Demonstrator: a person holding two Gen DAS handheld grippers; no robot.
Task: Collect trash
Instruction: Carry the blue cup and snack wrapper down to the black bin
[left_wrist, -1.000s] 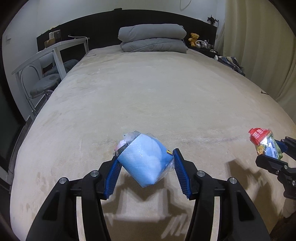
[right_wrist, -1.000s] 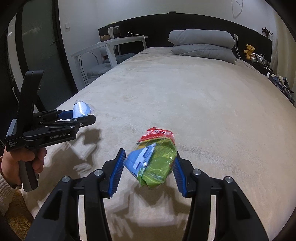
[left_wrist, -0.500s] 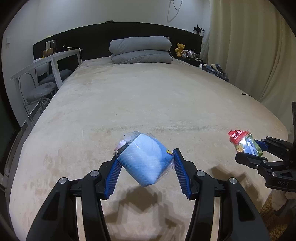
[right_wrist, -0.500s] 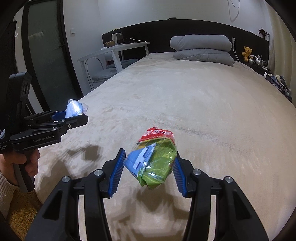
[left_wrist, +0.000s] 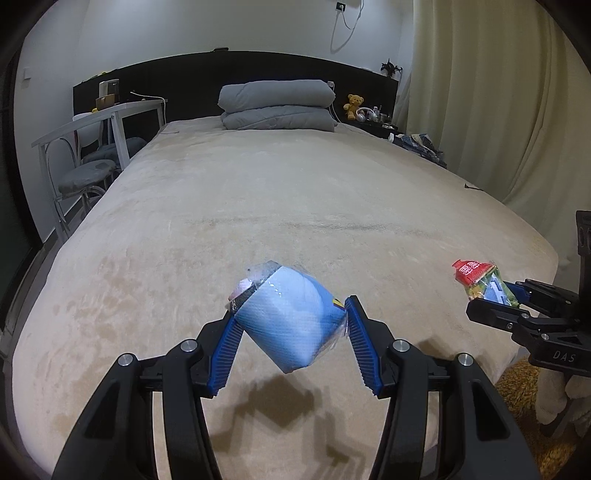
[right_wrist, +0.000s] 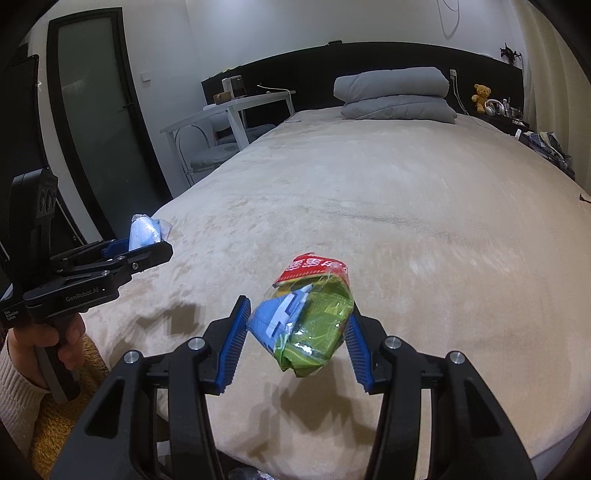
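My left gripper (left_wrist: 291, 319) is shut on a light blue plastic packet (left_wrist: 290, 319) and holds it above the foot of the beige bed (left_wrist: 295, 192). The same packet shows in the right wrist view (right_wrist: 142, 230) at the left. My right gripper (right_wrist: 297, 326) is shut on a green, blue and red snack wrapper (right_wrist: 308, 321), also held above the bed's foot. That wrapper shows in the left wrist view (left_wrist: 480, 282) at the right, in the black right gripper.
Grey pillows (left_wrist: 277, 105) lie at the head of the bed. A white table with chairs (left_wrist: 92, 147) stands to the left. A dark door (right_wrist: 99, 122) is at the left wall. Curtains (left_wrist: 498, 92) hang to the right. A yellow rug (right_wrist: 55, 417) lies below the bed's foot.
Both grippers have drawn back from the bed and risen a little, each still holding its piece of trash. More of the room and the bed's foot edge shows.
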